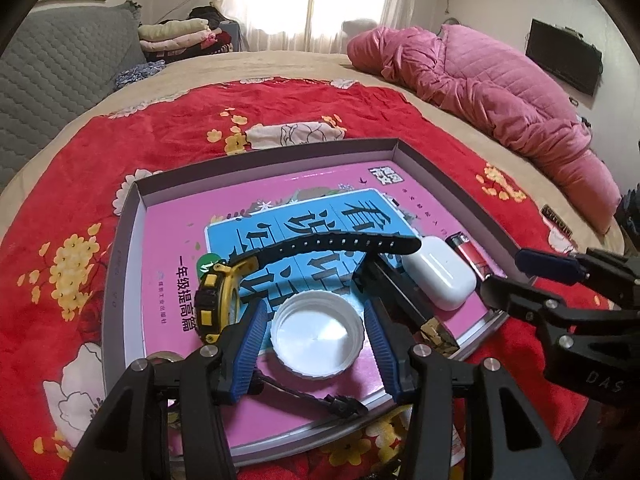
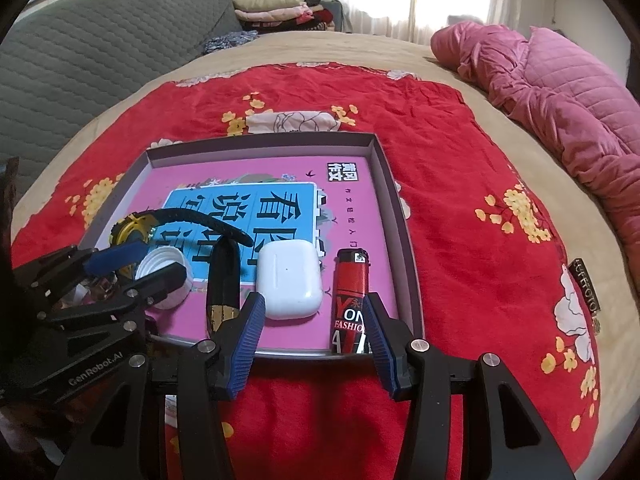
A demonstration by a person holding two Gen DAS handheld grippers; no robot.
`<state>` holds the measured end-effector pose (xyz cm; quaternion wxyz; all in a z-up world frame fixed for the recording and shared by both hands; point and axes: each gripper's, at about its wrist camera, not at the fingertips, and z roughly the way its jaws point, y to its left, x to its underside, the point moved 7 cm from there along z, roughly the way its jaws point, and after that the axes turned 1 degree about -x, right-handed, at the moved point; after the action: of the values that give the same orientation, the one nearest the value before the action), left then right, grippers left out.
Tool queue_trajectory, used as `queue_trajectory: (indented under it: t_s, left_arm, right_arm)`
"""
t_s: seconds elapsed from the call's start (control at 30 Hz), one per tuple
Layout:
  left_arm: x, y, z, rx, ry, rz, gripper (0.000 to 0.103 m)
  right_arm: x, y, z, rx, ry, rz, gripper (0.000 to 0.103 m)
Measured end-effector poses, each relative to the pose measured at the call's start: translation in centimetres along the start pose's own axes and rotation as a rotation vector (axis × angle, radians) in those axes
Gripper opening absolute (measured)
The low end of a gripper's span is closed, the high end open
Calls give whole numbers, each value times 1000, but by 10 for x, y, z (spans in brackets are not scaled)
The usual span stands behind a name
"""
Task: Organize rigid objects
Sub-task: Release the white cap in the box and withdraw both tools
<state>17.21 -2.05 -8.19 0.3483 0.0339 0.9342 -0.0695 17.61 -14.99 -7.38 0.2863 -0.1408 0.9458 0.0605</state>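
A shallow grey box (image 1: 280, 152) (image 2: 260, 140) lies on the red blanket with a pink book (image 1: 172, 248) inside. On the book rest a yellow-black watch (image 1: 216, 300) (image 2: 132, 232), a white earbud case (image 1: 438, 276) (image 2: 290, 280), a red lighter (image 1: 470, 252) (image 2: 350, 300) and a black stick with a gold end (image 1: 400, 292) (image 2: 222, 280). My left gripper (image 1: 316, 308) (image 2: 160, 264) is shut on a white cap (image 1: 318, 336) (image 2: 156, 264), low over the book. My right gripper (image 2: 314, 300) (image 1: 516, 276) stands open at the box's near edge, the lighter just inside its right pad.
The red floral blanket (image 2: 460, 160) covers a beige bed. A pink quilt (image 1: 500, 92) (image 2: 560, 92) is bunched at the far right. A grey quilted panel (image 2: 100, 40) and folded clothes (image 1: 180, 36) stand at the back left. A thin black cord (image 1: 320, 398) crosses the book's near edge.
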Motion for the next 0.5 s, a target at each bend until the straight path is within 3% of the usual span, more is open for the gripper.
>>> queue_trajectory:
  t_s: [0.1, 0.2, 0.5]
  left_arm:
    - [-2, 1, -5, 0, -16, -8, 52]
    - [-3, 4, -13, -13, -33, -15, 57]
    - [-3, 10, -31, -22, -63, -25, 58]
  right_arm:
    - [0, 0, -3, 1, -8, -1, 60]
    - [-1, 1, -6, 2, -17, -6, 61]
    - [-5, 1, -17, 6, -46, 5, 63]
